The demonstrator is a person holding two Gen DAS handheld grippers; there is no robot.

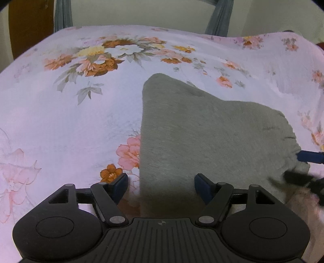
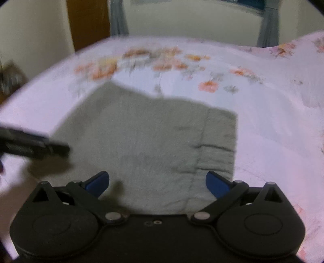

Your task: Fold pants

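1. Pants (image 1: 202, 137) lie folded on floral sheet (image 1: 60, 125), ahead of both grippers.
2. Left gripper (image 1: 161, 186): jaws part-open, empty, straddling near left edge.
3. Right gripper (image 2: 157, 183): jaws wide, empty, nearer waistband (image 2: 218, 145).

One pair of grey pants (image 1: 202, 137) lies folded on one bedsheet (image 1: 60, 125) printed with flowers, and the same single garment shows in the right wrist view. Two handheld grippers are in sight: the left gripper (image 1: 161, 187) and the right gripper (image 2: 157, 183), each with two blue-tipped fingers set apart, four fingers in all. At the back, two grey curtain panels (image 1: 62, 16) hang against the wall and one brown wooden door (image 1: 30, 24) stands beside them; the printed flowers are too many and too blurred to count.
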